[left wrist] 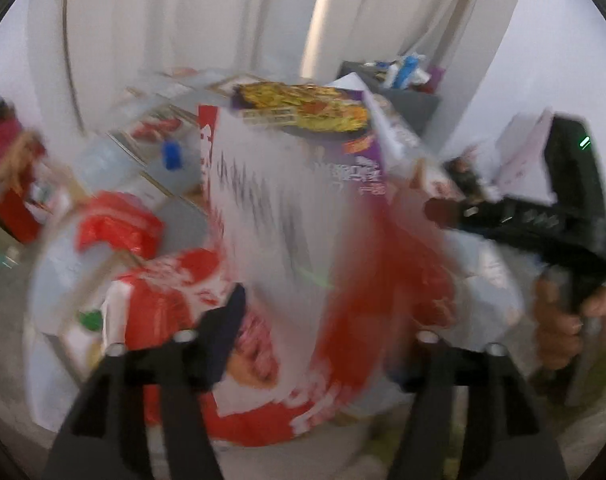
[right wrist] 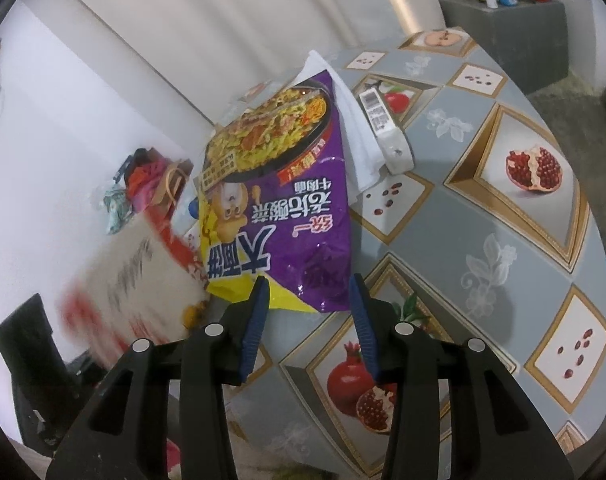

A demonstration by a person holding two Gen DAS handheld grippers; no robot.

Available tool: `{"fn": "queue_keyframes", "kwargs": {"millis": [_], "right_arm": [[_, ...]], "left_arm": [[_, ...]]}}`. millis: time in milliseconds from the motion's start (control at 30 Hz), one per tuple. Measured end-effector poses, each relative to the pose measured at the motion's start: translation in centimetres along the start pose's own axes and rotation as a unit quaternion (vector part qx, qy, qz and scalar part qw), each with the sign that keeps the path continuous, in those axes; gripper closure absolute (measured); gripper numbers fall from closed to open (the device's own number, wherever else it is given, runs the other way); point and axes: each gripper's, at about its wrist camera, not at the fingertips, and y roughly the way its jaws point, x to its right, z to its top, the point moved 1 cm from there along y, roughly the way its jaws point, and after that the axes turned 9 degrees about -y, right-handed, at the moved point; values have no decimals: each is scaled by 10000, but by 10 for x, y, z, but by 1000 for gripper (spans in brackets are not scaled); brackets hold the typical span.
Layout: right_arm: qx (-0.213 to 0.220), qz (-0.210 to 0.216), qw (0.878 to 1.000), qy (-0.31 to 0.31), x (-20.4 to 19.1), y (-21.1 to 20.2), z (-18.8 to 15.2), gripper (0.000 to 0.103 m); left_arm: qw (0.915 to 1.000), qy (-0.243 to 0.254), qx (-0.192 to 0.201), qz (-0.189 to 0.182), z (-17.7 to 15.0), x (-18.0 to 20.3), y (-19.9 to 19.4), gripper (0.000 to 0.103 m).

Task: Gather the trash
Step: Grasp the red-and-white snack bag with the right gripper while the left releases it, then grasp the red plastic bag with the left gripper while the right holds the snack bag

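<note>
In the left wrist view my left gripper (left wrist: pixel 315 320) has a red and white snack wrapper (left wrist: pixel 287 240) between its fingers, blurred by motion; only the left fingertip (left wrist: pixel 227 320) shows. In the right wrist view my right gripper (right wrist: pixel 309 304) is open, its blue pads just short of the near edge of a purple and yellow noodle bag (right wrist: pixel 279 200) on the table. The red and white wrapper (right wrist: pixel 143 280) shows blurred at the left. The right gripper (left wrist: pixel 543 216) shows at the right of the left wrist view.
The table (right wrist: pixel 483 220) has a grey cloth with fruit pictures. A white folded paper (right wrist: pixel 359 128) and a white barcoded box (right wrist: pixel 387 132) lie behind the purple bag. A plastic bottle with a blue cap (left wrist: pixel 143 160) lies at the left. A grey box (right wrist: pixel 515 20) holds bottles behind.
</note>
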Motion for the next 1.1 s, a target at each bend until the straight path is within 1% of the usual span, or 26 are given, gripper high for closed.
{"fn": "queue_keyframes", "kwargs": {"millis": [100, 267, 300, 367, 433, 500, 533, 600, 633, 667, 700, 767, 800, 833, 900, 967, 1067, 1100], "right_arm": [[-6, -38, 10000, 37, 0, -1, -4, 63], [-37, -16, 9998, 188, 3, -7, -16, 62], [-32, 14, 9998, 170, 2, -9, -19, 62], [-20, 200, 9998, 63, -4, -15, -28, 61], [-53, 493, 9988, -50, -10, -18, -41, 61], [-149, 739, 9970, -159, -16, -19, -56, 61], [-222, 862, 9958, -229, -20, -18, -64, 60], [-392, 1091, 9927, -342, -30, -15, -76, 58], [-475, 1235, 9903, -421, -37, -12, -81, 57], [-521, 1334, 9885, -489, -44, -9, -84, 57], [-564, 1365, 9876, -529, -50, -4, -85, 56], [-742, 1318, 9867, -593, -63, 13, -86, 55], [-858, 1235, 9871, -544, -67, 24, -86, 55], [-938, 1230, 9869, -468, -67, 30, -86, 55], [-1099, 1313, 9851, -169, -66, 45, -86, 55], [-1124, 1289, 9853, 60, -62, 54, -83, 56], [-1008, 1212, 9873, 189, -58, 56, -77, 65], [-959, 1188, 9881, 192, -59, 55, -76, 70]], "left_arm": [[9985, -171, 182, -491, 2, -6, -15, 33], [9905, -412, 532, -1199, 7, -27, -46, 33], [9886, -442, 637, -1288, 7, -32, -53, 33], [9862, -532, 845, -1318, 8, -45, -65, 33], [9869, -707, 1001, -1048, 9, -62, -70, 33], [9887, -972, 1024, -501, 8, -84, -63, 33], [9886, -1078, 1011, -301, 8, -93, -59, 34], [9865, -1303, 988, 18, 7, -112, -47, 46], [9861, -1363, 935, 144, 8, -120, -41, 49], [9860, -1394, 887, 233, 9, -124, -33, 56], [9861, -1401, 851, 283, 11, -126, -27, 60], [9858, -1427, 820, 322, 11, -129, -17, 65], [9857, -1454, 807, 284, 11, -130, -16, 69], [9856, -1477, 781, 248, 11, -131, -14, 72], [9864, -1465, 712, 205, 12, -130, -11, 74], [9881, -1367, 657, 244, 9, -125, -11, 75], [9916, -1180, 456, 263, -5, -116, -9, 75], [9928, -1119, 351, 258, -10, -112, -8, 76]]}}
